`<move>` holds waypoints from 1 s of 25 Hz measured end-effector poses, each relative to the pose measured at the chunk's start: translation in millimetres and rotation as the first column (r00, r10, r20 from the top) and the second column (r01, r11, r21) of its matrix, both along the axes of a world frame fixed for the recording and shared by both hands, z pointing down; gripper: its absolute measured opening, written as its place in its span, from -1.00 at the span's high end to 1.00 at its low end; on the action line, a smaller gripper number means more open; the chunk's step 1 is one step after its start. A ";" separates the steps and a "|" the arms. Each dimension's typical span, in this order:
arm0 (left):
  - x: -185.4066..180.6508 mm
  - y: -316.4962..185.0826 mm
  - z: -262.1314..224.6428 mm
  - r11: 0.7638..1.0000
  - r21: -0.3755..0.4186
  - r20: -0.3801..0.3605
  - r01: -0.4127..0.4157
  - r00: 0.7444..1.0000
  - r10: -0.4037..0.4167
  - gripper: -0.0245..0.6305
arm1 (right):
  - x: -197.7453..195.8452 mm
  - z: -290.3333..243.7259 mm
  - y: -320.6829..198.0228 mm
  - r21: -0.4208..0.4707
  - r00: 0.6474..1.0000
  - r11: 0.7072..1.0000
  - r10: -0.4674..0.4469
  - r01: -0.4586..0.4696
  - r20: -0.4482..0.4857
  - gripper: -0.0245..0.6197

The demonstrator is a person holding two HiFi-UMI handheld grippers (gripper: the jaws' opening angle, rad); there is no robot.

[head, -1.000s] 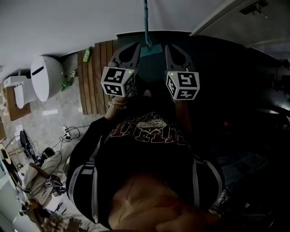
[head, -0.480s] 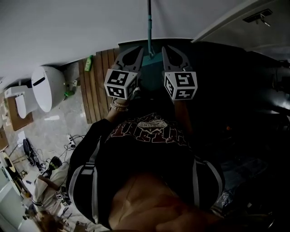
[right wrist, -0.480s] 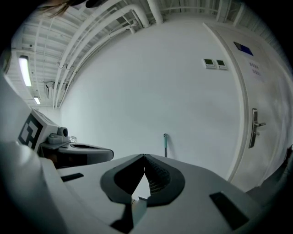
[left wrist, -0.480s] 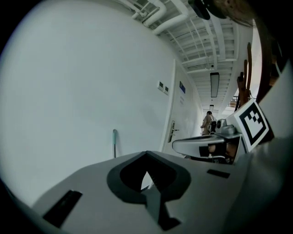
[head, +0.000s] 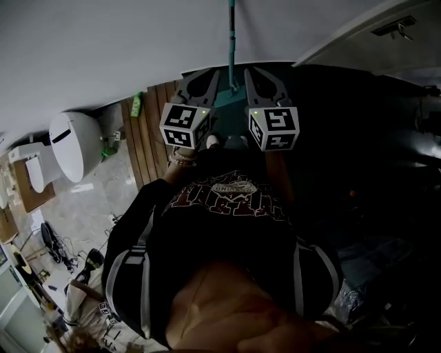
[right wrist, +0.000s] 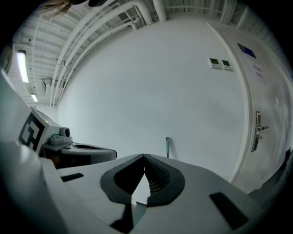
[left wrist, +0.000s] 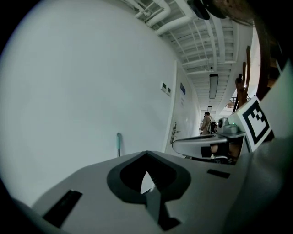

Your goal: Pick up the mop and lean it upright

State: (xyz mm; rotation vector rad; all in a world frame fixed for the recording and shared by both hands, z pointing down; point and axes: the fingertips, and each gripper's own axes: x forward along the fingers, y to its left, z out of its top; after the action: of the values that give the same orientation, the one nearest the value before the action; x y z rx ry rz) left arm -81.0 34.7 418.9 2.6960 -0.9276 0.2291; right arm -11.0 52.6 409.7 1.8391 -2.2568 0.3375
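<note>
Two hand-held grippers — left (left wrist: 146, 155), right (right wrist: 144, 157) — closed, empty; mop (head: 232, 52) stands upright, handle (head: 231, 17) up.

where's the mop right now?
Head view, top centre: the teal-handled mop stands upright against the white wall, its handle rising between the left tongs and the right tongs; neither grips it.

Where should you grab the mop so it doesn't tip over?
Grip the mop by its thin teal pole, a little above the head. It stands upright against the wall, so the back is blocked. Come straight in from the front, one jaw going each side of the round pole.
</note>
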 end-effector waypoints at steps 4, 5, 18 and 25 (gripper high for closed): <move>7.8 -9.6 0.1 1.000 -0.006 -0.010 0.011 1.000 -0.011 0.80 | 7.2 0.2 -11.4 -0.003 1.000 1.000 -0.011 0.011 -0.006 0.87; 10.3 -13.1 0.5 1.000 -0.009 -0.010 0.014 1.000 -0.014 0.80 | 9.5 0.5 -15.8 -0.003 1.000 1.000 -0.016 0.016 -0.006 0.87; 60.8 -97.2 -0.4 0.996 -0.017 0.006 0.092 0.996 -0.092 0.80 | 55.7 4.6 -105.7 -0.025 0.994 0.994 -0.103 0.104 0.020 0.87; 84.6 -130.2 3.0 0.987 -0.017 0.019 0.160 0.987 -0.160 0.80 | 76.9 10.7 -146.6 -0.032 0.983 0.982 -0.183 0.184 0.030 0.87</move>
State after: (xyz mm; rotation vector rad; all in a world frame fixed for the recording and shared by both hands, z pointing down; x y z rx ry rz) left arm 3.6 -95.5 421.8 2.5896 -1.1344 0.2267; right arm 65.9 -94.0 420.4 1.6028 -2.4002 0.3693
